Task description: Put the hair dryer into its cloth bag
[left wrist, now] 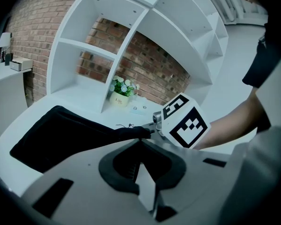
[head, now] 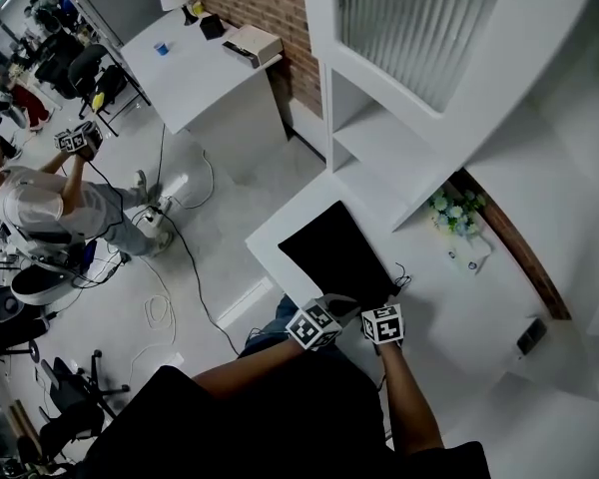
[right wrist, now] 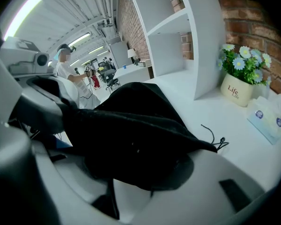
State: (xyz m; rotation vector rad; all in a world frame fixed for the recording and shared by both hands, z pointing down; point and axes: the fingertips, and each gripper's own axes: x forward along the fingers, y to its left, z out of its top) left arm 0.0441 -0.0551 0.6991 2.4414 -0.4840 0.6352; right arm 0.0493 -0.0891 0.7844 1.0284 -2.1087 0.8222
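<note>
One bag (head: 337, 252), of black cloth, lies on the white counter (head: 290, 218) with its near edge towards the person. Its drawstring (right wrist: 215, 137) trails off the near right corner. No dryer shows in any view, and whether it is already inside the bag cannot be told. In the head view the cloth looks mostly flat.

Left gripper (head: 335, 307): jaws closed, with the tip at the bag's near hem. The right gripper view shows cloth running up to it, so it appears to pinch that hem.

Right gripper (head: 384, 303): just beside the left, at the same edge. Its jaws stand part-way apart with cloth bunched between and draped over them. I judge this a grip on the hem.

Beyond the bag stand a flower pot (right wrist: 236, 90), a small pack beside it and white shelving (head: 399, 138) against brick.

Step in hand, as judged: taking hold of the bag's mouth to open it. Loading has not visibly begun.

Next move calls for drawing the two grips apart to spread the mouth. One gripper must then let go and fetch the dryer, which must first be found.
</note>
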